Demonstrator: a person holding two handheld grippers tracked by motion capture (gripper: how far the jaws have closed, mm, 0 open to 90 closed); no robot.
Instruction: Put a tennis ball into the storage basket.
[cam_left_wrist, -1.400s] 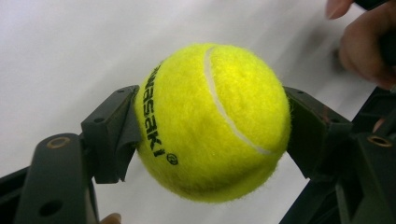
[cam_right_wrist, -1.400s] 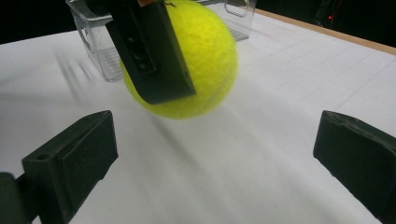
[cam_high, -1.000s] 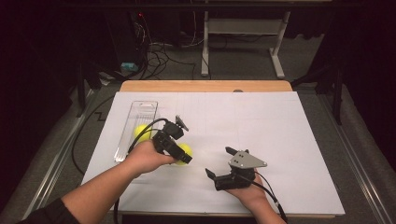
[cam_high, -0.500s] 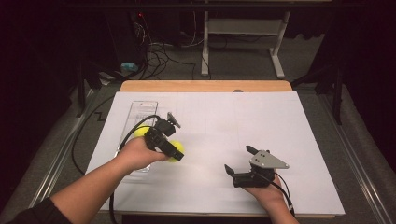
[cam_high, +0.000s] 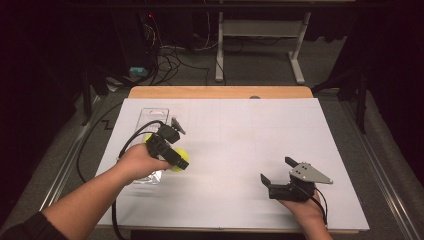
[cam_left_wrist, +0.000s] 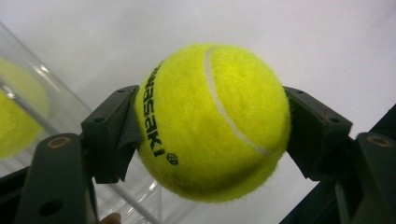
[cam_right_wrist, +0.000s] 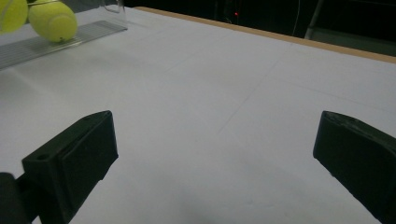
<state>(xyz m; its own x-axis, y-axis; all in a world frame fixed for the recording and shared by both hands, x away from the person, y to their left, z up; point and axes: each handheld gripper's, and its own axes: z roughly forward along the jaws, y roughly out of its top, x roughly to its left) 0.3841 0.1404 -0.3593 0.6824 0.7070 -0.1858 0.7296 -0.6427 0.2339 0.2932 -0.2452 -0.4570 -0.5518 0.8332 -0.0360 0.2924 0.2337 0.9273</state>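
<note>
A yellow tennis ball (cam_high: 179, 159) is clamped between the jaws of my left gripper (cam_high: 176, 158), just right of a clear plastic tray (cam_high: 155, 114) on the left of the white table. In the left gripper view the ball (cam_left_wrist: 212, 121) is squeezed on both sides, with the tray wall (cam_left_wrist: 42, 79) beside it. A second tennis ball (cam_high: 148, 138) lies inside the tray, partly hidden by the gripper. My right gripper (cam_high: 276, 170) rests near the front right, open and holding nothing. Its view has wide-apart jaws (cam_right_wrist: 215, 158) and a ball (cam_right_wrist: 52, 21) in the tray far off.
White paper (cam_high: 240, 135) covers the table, with a wooden edge (cam_high: 220, 92) at the back. Black cables trail from the left gripper over the left edge. Table legs and cables stand on the floor beyond.
My left gripper has carried the ball a little to the left, closer to the tray. The right gripper has slid to the right along the front of the table, still open.
</note>
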